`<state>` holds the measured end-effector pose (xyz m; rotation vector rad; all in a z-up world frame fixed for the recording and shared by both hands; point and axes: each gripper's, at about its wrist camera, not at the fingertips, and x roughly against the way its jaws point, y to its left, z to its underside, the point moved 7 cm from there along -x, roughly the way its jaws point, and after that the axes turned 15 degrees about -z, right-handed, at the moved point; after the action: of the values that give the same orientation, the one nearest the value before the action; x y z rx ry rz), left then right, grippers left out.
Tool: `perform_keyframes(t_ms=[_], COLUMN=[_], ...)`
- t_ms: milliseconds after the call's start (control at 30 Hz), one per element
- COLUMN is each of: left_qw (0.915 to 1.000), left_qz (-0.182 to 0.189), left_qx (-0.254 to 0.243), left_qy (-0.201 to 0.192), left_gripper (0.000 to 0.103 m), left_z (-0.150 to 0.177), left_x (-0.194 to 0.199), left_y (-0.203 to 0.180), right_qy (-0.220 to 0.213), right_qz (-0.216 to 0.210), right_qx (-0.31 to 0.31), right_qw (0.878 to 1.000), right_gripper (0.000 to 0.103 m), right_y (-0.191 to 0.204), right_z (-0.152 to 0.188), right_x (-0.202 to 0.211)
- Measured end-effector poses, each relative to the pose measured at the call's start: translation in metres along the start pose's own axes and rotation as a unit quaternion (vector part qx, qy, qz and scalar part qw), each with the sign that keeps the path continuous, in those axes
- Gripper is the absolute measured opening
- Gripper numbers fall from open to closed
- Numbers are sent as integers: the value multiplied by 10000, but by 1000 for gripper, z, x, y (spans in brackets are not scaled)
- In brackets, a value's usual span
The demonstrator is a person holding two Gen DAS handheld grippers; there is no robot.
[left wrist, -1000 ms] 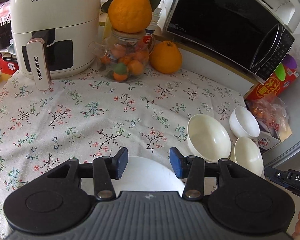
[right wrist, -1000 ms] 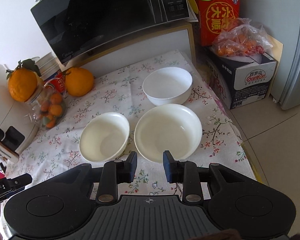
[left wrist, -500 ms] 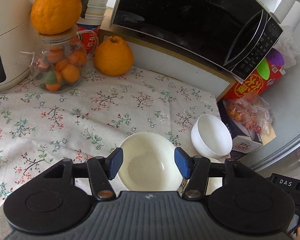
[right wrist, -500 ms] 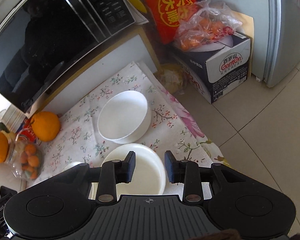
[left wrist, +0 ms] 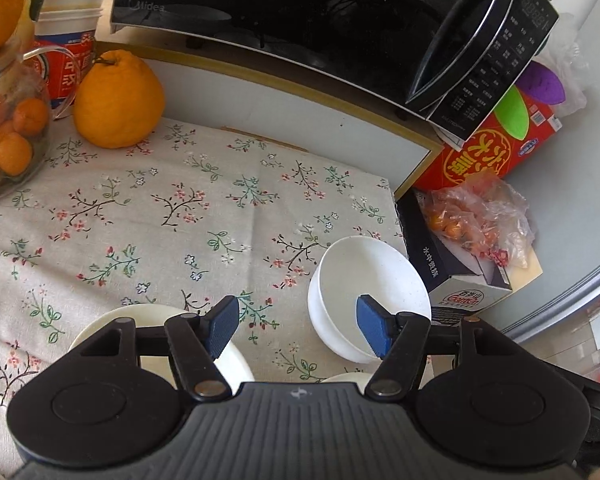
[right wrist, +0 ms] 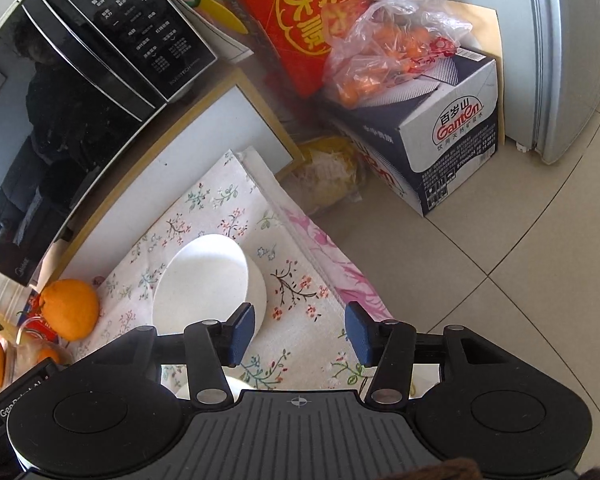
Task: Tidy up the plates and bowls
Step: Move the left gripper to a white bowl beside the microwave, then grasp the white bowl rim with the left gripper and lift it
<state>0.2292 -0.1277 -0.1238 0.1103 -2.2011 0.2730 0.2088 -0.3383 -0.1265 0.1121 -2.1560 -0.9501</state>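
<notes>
A deep white bowl stands near the right edge of the floral tablecloth; it also shows in the right wrist view. My left gripper is open and empty, its right blue pad over that bowl's near rim. A wider cream bowl lies under its left finger, and a third bowl's rim peeks out below. My right gripper is open and empty, its left pad by the deep bowl's near edge.
A black microwave sits on a raised shelf behind. A large orange, a jar of small oranges and stacked cups stand at the back left. A Ganten box, a bag of fruit and the fridge are beyond the table's right edge.
Both grippers have swung right and forward, toward the table's right edge. The deep white bowl now sits at both grippers' pads. Both jaws have opened wider.
</notes>
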Motion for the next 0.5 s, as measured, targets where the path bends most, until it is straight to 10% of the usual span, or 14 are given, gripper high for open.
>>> perform_keyframes(t_ms=[333,500], left_qw=[9999,9997], left_qz=[-20,-22], left_qx=[-25,-47], left_qy=[144,254], left_gripper=[63,39], left_z=[-4,-3], left_x=[-26,-38], left_y=[-18,-22], right_qy=[-47,-35], right_qz=[-509,-426], right_qx=[-181,-171], right_qw=[9985,9989], right_gripper=[51,45], right_y=[7,9], right_z=[-8,-7], right_x=[-25,-40])
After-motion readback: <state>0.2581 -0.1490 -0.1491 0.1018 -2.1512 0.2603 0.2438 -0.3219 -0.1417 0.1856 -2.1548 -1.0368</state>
